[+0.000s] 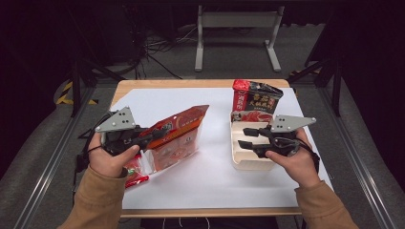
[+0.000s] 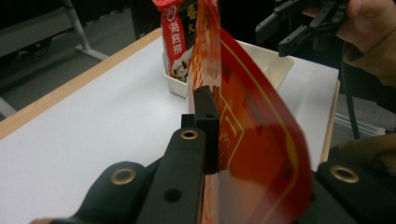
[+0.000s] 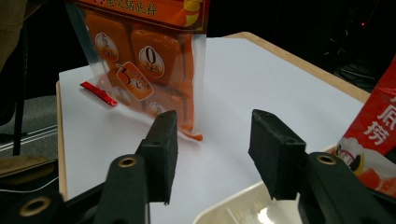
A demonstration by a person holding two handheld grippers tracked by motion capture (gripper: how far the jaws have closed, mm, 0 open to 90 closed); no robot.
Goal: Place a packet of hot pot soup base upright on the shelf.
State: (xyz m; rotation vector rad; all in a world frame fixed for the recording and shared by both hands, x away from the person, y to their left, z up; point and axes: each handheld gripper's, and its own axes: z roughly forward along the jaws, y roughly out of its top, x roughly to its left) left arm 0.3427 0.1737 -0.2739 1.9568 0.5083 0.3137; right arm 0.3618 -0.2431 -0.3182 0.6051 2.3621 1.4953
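One packet is in hand and one already stands in the tray, so the packing looks roughly midway. The left gripper [image 1: 152, 135] is clamped tight on the top edge of the orange packet [image 1: 177, 138], which hangs tilted from it with its lower end at or just above the white tabletop [image 1: 215, 176], well apart from the cream tray [image 1: 248, 162]. The right gripper [image 1: 246, 137] hovers over that tray, its jaws about half apart with nothing between them. At the tray's far end a red-and-black packet [image 1: 255, 98] stands upright. By the left hand [image 1: 112, 160] a small red sachet [image 1: 136, 174] lies on the tabletop. I judge that the orange packet's carry across and its seating in the tray remain, then perhaps the sachet.
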